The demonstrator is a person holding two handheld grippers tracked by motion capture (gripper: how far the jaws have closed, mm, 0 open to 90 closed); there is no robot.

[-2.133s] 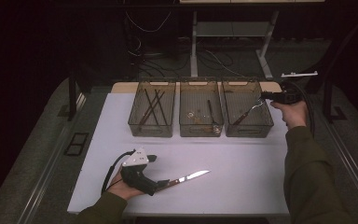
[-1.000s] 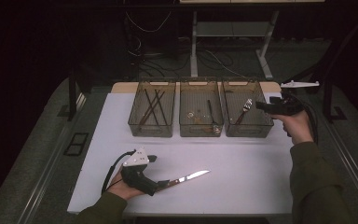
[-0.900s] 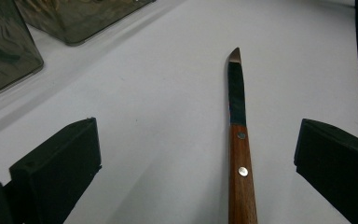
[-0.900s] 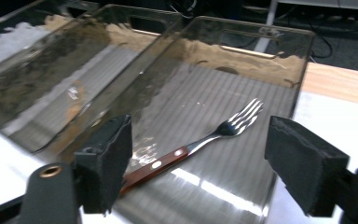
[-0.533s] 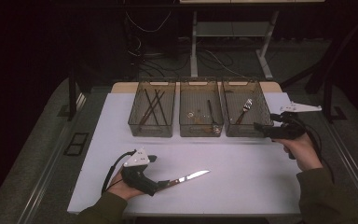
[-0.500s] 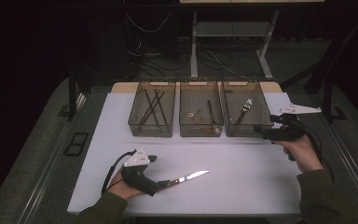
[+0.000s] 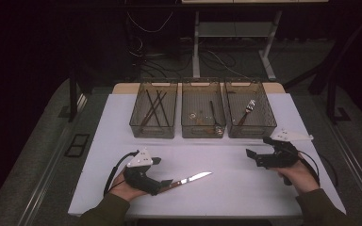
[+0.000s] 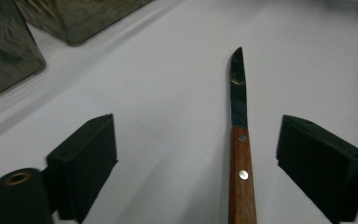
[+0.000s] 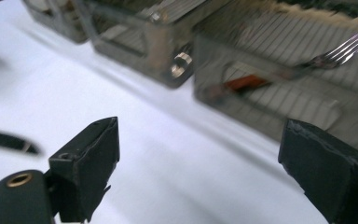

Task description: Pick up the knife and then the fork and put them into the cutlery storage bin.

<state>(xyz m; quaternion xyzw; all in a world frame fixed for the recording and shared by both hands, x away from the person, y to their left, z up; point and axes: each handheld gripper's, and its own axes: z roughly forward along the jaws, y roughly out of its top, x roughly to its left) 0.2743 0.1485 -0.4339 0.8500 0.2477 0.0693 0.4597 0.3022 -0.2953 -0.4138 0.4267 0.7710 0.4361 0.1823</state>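
Observation:
A knife with a wooden handle lies flat on the white table top, blade pointing right. My left gripper rests at the handle end. Its jaws stand open on either side of the handle without touching it, and they have just been closing a little. My right gripper hovers low over the right side of the table, open and empty, its jaws having widened in the last second. A fork lies in the right bin; its tines face me.
Three smoky clear bins stand in a row at the back: the left one holds dark sticks, the middle one a few small items. The table's front edge is just behind both hands. Dark floor, cables and table legs lie beyond.
My right gripper let go of the fork in the right bin, then drew back toward the person and down to the table's right side. The left hand and knife stayed put.

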